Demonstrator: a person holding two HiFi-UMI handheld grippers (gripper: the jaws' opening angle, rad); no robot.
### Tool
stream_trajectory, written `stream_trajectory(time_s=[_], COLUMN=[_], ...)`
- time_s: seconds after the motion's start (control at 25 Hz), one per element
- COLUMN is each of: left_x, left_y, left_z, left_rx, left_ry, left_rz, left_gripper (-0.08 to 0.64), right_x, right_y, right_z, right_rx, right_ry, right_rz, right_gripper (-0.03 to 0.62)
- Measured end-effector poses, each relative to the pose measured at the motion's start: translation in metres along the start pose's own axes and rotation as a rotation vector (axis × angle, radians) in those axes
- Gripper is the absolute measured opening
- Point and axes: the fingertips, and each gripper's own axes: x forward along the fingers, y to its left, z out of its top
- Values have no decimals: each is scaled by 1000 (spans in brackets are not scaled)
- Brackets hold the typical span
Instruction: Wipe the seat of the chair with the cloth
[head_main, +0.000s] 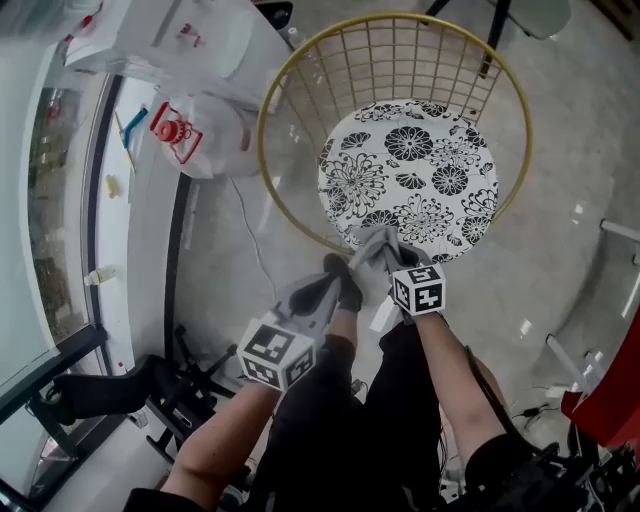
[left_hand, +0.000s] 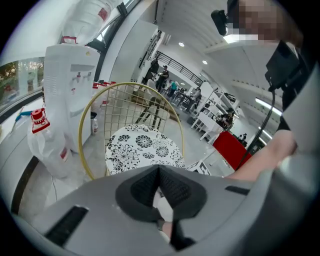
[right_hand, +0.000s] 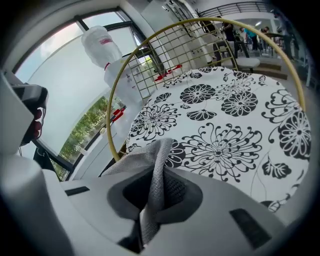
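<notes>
Polished grey floor (head_main: 560, 230) fills your head view. The chair's floral seat (head_main: 410, 170) sits upper centre. Your right gripper (head_main: 392, 265) holds the grey cloth (head_main: 372, 248) at the seat's lower edge, with your left gripper (head_main: 345, 285) just beside it.

Left gripper view: jaws pressed together, empty.

Right gripper view: jaws clenched on the cloth, which bunches over the seat's lower-left edge.
</notes>
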Motion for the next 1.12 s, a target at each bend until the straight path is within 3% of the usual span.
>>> stream_trajectory(time_s=[0.68, 1.12], left_x=[31, 49], left_y=[-30, -37], left_z=[4, 13], left_rx=[16, -15], left_ry=[22, 8], left_rz=[-40, -37], left_gripper=[6, 6], right_x=[-58, -105], right_y=[-90, -141], right_z=[-7, 2], right_rx=[66, 92], right_ry=[10, -7], right_rz=[-152, -255], right_gripper=[26, 26])
